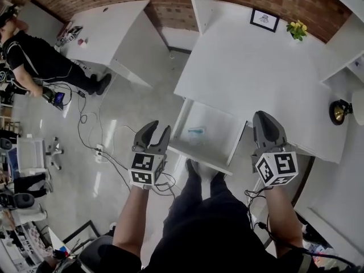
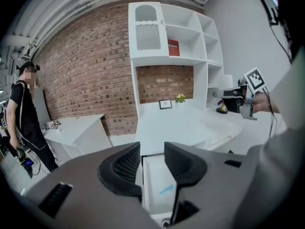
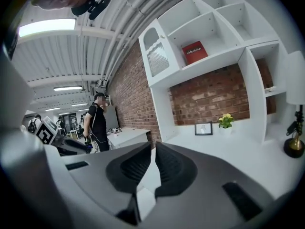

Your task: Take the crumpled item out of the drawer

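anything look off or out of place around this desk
Only the drawer under the white desk stands out: it is pulled open, and a small crumpled bluish item lies loose inside it. Nothing looks spilled, tipped or broken.

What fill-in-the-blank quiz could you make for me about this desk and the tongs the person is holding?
1. The drawer under the desk stands ____.
2. The crumpled item lying in the drawer is light ____ in colour.
3. The open tongs are in the person's ____ hand.
4. The flowers at the back of the desk are ____.

Missing words: open; blue; left; yellow.
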A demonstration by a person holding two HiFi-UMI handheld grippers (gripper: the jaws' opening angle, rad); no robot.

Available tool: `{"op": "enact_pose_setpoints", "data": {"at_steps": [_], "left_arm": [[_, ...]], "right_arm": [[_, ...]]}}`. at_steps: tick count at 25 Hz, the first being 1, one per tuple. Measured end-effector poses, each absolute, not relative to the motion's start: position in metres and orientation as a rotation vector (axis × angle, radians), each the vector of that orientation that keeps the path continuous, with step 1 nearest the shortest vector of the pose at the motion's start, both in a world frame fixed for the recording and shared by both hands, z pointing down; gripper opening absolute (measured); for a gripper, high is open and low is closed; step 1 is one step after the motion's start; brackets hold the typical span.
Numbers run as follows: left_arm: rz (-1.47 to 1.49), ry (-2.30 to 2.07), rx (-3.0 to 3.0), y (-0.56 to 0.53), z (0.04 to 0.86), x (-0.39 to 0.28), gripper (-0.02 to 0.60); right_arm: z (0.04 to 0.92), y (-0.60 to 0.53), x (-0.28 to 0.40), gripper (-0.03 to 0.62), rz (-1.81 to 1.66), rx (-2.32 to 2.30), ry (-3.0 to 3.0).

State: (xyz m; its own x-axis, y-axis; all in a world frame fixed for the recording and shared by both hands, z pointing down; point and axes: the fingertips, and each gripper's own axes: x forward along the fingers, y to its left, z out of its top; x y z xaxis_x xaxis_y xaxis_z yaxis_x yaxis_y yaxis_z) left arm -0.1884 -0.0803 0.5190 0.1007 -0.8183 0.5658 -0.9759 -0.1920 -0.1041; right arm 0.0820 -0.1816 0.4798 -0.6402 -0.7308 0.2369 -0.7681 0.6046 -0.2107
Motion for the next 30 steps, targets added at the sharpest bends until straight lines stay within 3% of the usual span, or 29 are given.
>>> {"op": "enact_pose_setpoints", "data": {"at_steps": [30], "left_arm": [[1.379,-0.724,2.306,-0.102,0.776,-0.121,0.153]], "right_arm": [[0.555,-0.173,0.129,0.023,0.509,1.607,-2.323]]}}
